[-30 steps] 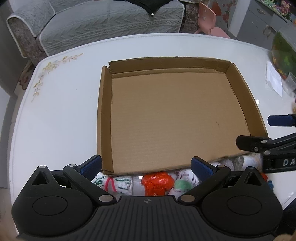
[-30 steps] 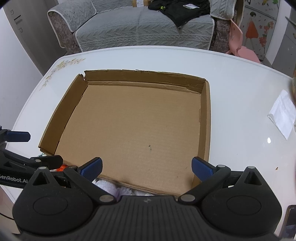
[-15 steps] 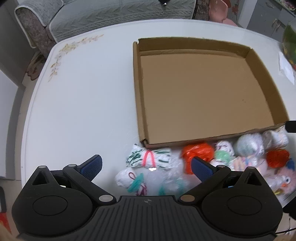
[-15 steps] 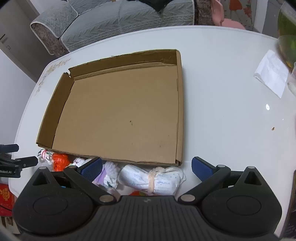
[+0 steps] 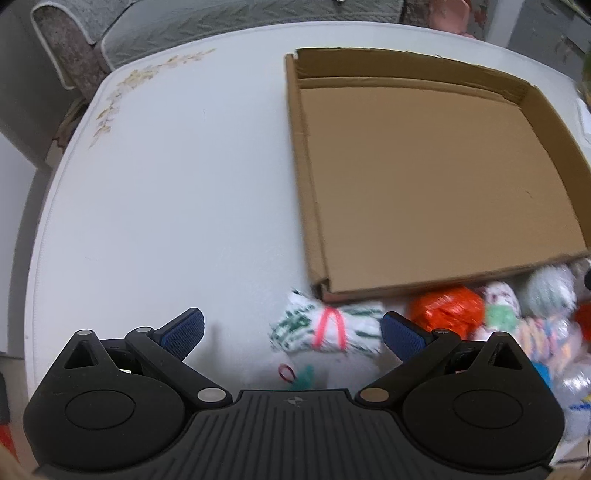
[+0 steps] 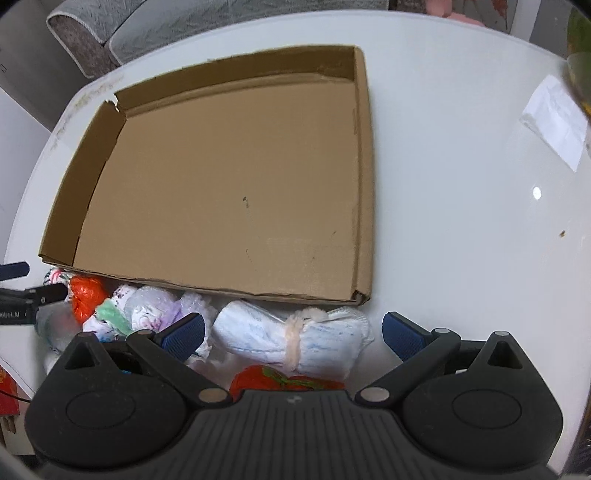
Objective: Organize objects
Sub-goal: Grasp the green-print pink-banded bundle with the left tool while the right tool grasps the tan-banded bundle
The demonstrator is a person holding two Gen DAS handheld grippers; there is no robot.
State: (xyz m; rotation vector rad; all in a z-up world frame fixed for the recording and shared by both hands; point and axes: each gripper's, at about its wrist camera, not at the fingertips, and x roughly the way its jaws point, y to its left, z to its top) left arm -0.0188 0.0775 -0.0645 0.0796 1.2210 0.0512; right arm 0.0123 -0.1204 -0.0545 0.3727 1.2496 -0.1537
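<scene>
An empty shallow cardboard tray (image 5: 436, 177) (image 6: 229, 177) lies on the white table. Along its near edge sits a heap of small bundled items. A white-and-green bundle tied with a pink band (image 5: 327, 326) lies just ahead of my left gripper (image 5: 293, 332), which is open and empty. A pale blue-white bundle tied with a cream band (image 6: 291, 341) lies between the fingers of my right gripper (image 6: 293, 332), also open, not clamped. An orange bundle (image 5: 445, 308) (image 6: 86, 293) and several pastel ones lie in the heap. The left gripper's tip (image 6: 22, 291) shows at the right wrist view's left edge.
The white table (image 5: 166, 184) has a floral print at its far left corner and a rounded edge. A folded white paper (image 6: 554, 118) lies at the far right. A grey sofa (image 5: 207, 18) stands beyond the table. An orange item (image 6: 284, 380) sits under the right gripper.
Both grippers have drawn back from the tray and swung outward, the left one leftward. The heap of bundles, mostly hidden a second ago, now shows in front of both.
</scene>
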